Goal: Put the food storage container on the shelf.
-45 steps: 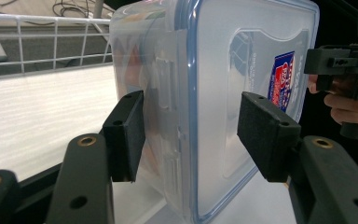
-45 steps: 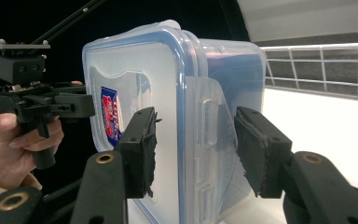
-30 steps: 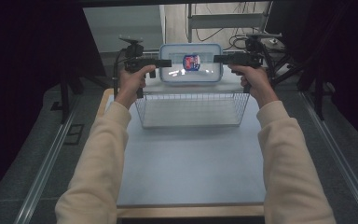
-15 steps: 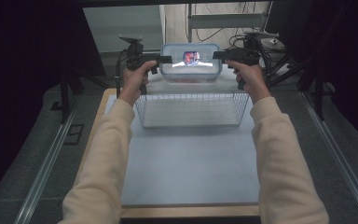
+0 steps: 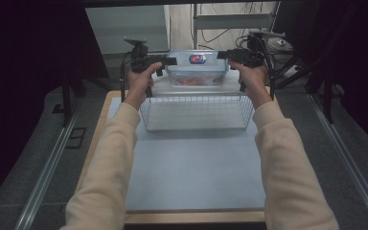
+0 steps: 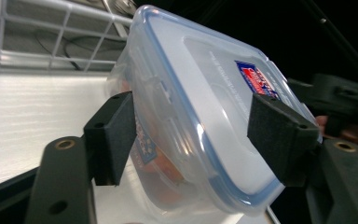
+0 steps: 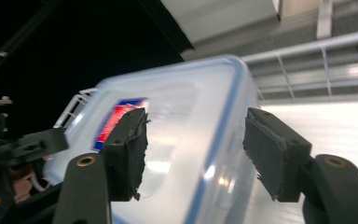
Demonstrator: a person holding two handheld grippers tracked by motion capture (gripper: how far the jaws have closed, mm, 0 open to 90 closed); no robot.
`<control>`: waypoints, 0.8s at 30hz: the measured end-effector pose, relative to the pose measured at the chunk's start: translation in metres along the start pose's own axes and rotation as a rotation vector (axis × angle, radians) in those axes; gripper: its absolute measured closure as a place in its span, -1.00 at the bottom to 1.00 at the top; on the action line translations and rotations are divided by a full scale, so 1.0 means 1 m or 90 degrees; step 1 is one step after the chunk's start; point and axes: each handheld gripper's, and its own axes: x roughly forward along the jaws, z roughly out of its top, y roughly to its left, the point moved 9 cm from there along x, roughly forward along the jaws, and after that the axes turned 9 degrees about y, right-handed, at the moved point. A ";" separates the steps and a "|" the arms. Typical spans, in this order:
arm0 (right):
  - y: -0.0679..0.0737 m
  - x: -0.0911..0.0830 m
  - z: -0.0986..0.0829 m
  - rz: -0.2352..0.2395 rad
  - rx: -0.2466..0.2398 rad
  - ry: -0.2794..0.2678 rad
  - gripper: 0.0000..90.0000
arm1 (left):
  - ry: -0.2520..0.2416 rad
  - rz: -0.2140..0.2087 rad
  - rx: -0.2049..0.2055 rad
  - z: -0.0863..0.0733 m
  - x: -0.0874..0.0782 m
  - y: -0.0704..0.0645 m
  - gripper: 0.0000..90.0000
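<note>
Spanning left tongs (image 5: pixel 168 61) to right tongs (image 5: pixel 223 54), container (image 5: pixel 197 67) lengthwise, lid up

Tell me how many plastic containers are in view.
1: a lidded plastic container held between the left gripper and right gripper, beyond the wire basket.

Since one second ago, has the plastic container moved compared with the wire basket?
Yes. In the high view, the plastic container has risen and gone farther back from the wire basket, carried between the left gripper and right gripper.

One lidded container (image 5: pixel 197 67), one wire basket (image 5: pixel 196 112)
</note>
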 end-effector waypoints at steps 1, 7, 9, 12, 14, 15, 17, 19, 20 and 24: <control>0.002 -0.004 -0.001 0.001 -0.016 -0.003 -0.18 | -0.005 0.002 0.009 -0.001 -0.004 -0.004 -0.32; 0.011 -0.033 -0.024 0.036 -0.108 0.001 -0.24 | -0.005 0.009 0.088 -0.027 -0.033 -0.024 -0.37; 0.012 -0.043 -0.037 0.054 -0.131 0.002 -0.25 | -0.011 0.005 0.107 -0.040 -0.042 -0.030 -0.38; 0.015 -0.058 -0.059 0.073 -0.171 -0.003 -0.27 | -0.012 0.008 0.145 -0.064 -0.054 -0.039 -0.39; 0.018 -0.066 -0.071 0.088 -0.191 -0.008 -0.29 | -0.007 0.009 0.167 -0.082 -0.060 -0.044 -0.39; 0.019 -0.070 -0.079 0.083 -0.204 -0.005 -0.30 | -0.007 0.008 0.168 -0.088 -0.062 -0.045 -0.39; 0.021 -0.077 -0.095 0.085 -0.225 -0.006 -0.33 | 0.000 -0.004 0.179 -0.109 -0.066 -0.049 -0.40; 0.022 -0.084 -0.113 0.089 -0.242 -0.003 -0.35 | 0.004 -0.009 0.187 -0.129 -0.069 -0.050 -0.40; 0.022 -0.086 -0.123 0.089 -0.253 0.000 -0.37 | 0.005 -0.013 0.191 -0.138 -0.070 -0.051 -0.40; 0.016 -0.093 -0.165 0.090 -0.279 0.007 -0.43 | 0.015 -0.022 0.205 -0.177 -0.072 -0.051 -0.41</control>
